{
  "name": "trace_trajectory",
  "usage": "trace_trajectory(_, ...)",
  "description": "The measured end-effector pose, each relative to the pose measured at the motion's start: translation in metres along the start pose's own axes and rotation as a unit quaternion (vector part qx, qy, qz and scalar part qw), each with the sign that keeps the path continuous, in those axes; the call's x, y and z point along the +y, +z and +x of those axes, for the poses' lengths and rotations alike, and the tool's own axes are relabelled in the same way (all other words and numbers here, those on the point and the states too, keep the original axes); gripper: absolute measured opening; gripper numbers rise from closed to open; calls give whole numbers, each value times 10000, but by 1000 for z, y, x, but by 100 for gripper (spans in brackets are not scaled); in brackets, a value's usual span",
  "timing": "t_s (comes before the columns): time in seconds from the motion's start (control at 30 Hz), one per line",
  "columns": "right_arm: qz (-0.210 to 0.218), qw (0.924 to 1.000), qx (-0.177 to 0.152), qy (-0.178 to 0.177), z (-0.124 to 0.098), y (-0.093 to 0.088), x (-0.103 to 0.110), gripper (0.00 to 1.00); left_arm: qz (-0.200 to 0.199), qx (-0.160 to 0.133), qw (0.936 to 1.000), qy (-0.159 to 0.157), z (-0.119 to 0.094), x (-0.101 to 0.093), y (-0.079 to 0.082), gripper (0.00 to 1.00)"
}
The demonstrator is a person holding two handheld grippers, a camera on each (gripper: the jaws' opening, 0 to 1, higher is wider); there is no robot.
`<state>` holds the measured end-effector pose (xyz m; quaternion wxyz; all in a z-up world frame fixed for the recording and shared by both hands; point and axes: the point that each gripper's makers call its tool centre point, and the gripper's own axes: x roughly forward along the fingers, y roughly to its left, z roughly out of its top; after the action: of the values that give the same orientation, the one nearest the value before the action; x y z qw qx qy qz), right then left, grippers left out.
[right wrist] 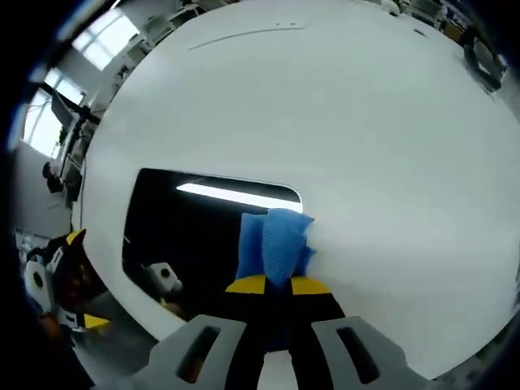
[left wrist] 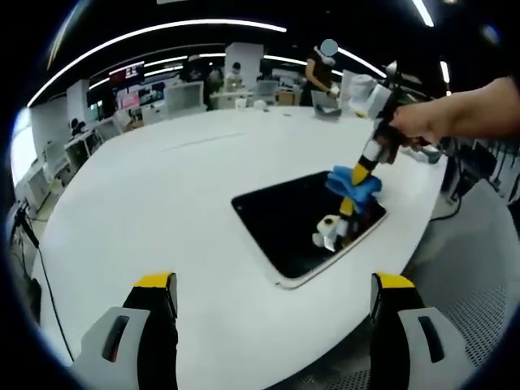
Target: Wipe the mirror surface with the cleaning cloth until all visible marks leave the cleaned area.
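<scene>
Mirror (left wrist: 305, 223): lies flat on the white surface (left wrist: 162, 203), near its edge; dark glass reflecting a ceiling light.
Cloth (right wrist: 275, 244): blue, pinched in the right tool (right wrist: 276, 286), resting at the mirror's far edge.
Left tool (left wrist: 272, 296): spread wide, holding nothing, hovering well back from the mirror.
Marks: too small to tell.
Doing it well: probably keep the cloth flat on the glass, use even overlapping strokes, and stay inside the frame.
</scene>
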<state>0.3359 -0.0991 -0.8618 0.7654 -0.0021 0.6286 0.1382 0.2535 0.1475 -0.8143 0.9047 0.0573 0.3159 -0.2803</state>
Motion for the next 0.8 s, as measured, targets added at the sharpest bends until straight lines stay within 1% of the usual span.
trace_trajectory(0.1, -29, 10000, 8, -21, 0, 0, 0, 2, 65, -16, 10000, -26, 0, -2, 1, 99)
trace_trajectory(0.27, -14, 10000, -20, 6, 0, -1, 0, 2, -12, 21, 10000, 40, 0, 2, -1, 99)
trace_trajectory(0.3, -13, 10000, -25, 2, 0, -1, 0, 2, 4, 38, 10000, 30, 0, 1, -2, 99)
trace_trajectory(0.37, -57, 10000, -31, -25, 0, -1, 0, 2, -10, 83, 9999, -85, 1, -3, -3, 100)
trace_trajectory(0.53, -77, 10000, -33, -32, -1, -2, 0, 2, -36, 79, 10000, -6, 0, 0, -4, 100)
trace_trajectory(0.63, -114, 9999, -34, -63, -1, -3, 0, 2, 13, 85, 10000, -16, 0, -1, -3, 100)
trace_trajectory(0.8, -187, 9997, -43, -120, -2, -8, 2, 2, 4, 78, 10000, 17, 0, 1, -3, 99)
